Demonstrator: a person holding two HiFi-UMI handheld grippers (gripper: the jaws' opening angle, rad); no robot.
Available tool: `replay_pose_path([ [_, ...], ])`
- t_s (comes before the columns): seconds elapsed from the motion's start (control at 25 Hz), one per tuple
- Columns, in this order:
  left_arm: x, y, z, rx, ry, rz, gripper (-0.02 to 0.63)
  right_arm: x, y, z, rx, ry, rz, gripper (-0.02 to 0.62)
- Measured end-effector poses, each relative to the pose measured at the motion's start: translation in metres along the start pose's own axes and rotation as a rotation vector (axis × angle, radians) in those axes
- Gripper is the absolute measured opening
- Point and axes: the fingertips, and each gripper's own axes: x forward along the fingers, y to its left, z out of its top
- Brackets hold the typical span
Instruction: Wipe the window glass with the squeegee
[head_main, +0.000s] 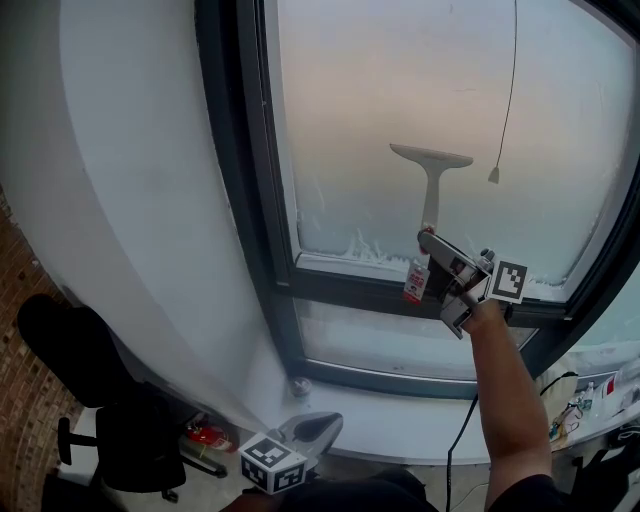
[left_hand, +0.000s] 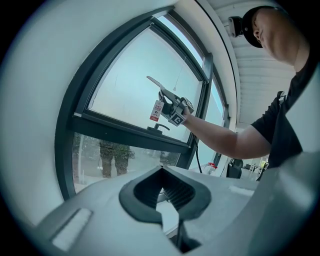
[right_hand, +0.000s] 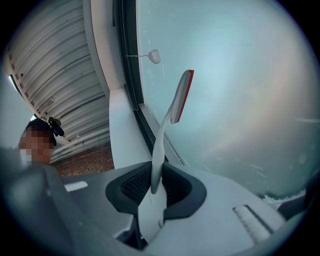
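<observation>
A white squeegee (head_main: 432, 168) stands upright against the misted window glass (head_main: 380, 110), its blade up near the pane's middle. My right gripper (head_main: 434, 246) is shut on the squeegee's handle just above the lower frame bar, and a red-and-white tag (head_main: 416, 283) hangs under it. In the right gripper view the handle (right_hand: 159, 155) rises from between the jaws to the red-edged blade (right_hand: 181, 97). My left gripper (head_main: 322, 427) hangs low by the sill, shut with nothing in it; its pads (left_hand: 150, 185) meet. From there the squeegee (left_hand: 158, 85) shows far off.
A thin blind cord with a pull (head_main: 494, 175) hangs right of the squeegee. Foam lines the pane's lower edge (head_main: 350, 246). A window handle (left_hand: 159, 127) sits on the frame bar. Below lie the white sill (head_main: 400, 420), a black chair (head_main: 110, 430) and a cable (head_main: 462, 440).
</observation>
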Motion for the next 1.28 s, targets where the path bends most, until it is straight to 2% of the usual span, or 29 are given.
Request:
replay_pose_path([
  [0.92,-0.002,-0.005,-0.012,-0.024,0.040,-0.029,0.000,-0.032,-0.040,-0.090,0.171,0.012,-0.068,0.086],
  [1.28,-0.004,-0.005,-0.015,-0.019,0.054,-0.031,0.000,-0.047,-0.049,-0.124,0.226,-0.004,-0.061,0.086],
])
